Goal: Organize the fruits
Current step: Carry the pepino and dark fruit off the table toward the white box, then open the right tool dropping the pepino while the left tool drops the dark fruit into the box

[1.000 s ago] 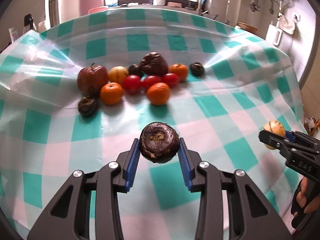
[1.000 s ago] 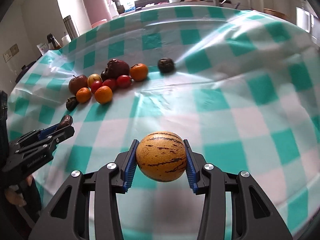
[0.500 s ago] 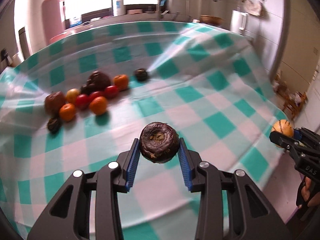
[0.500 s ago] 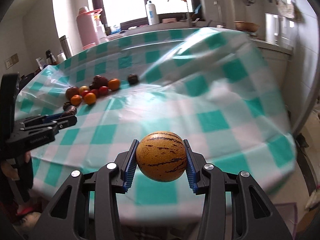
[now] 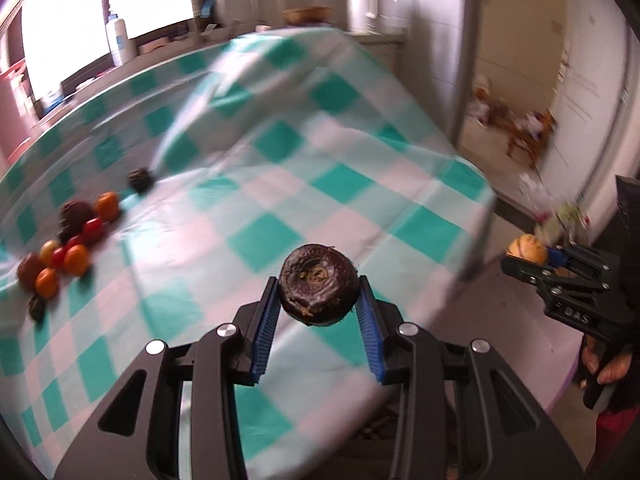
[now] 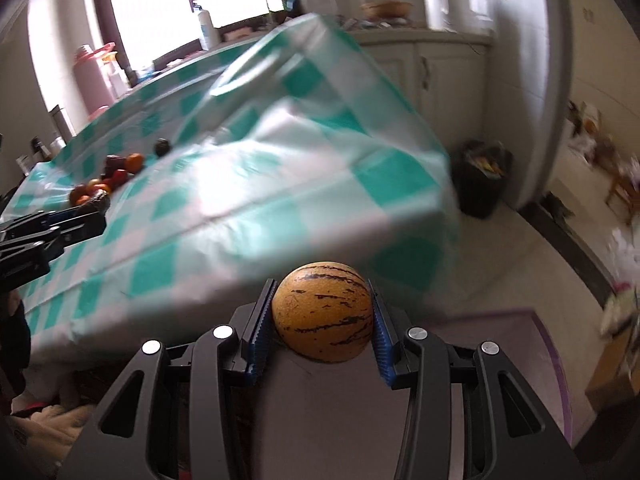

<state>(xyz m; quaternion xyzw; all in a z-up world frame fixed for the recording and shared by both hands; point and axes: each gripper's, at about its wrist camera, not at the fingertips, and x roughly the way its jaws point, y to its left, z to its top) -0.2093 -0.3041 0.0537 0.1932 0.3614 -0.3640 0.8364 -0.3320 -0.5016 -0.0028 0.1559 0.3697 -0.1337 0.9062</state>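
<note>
Now carrying: left gripper (image 5: 319, 308) clamped on dark fruit (image 5: 319, 295), right gripper (image 6: 322, 322) clamped on striped yellow fruit (image 6: 322, 317). Keep both grips firm; set down gently, well apart from fruit pile (image 5: 72, 240)

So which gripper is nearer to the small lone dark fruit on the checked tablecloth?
Left. The left gripper, shut on a dark wrinkled fruit, is over the tablecloth. The right gripper, holding a striped yellow fruit, is past the table edge, farther from the lone dark fruit.

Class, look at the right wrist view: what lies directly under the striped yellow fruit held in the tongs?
Under the striped yellow fruit is a grey mat on the floor, past the checked tablecloth's edge. The fruit hides the patch directly beneath it.
</note>
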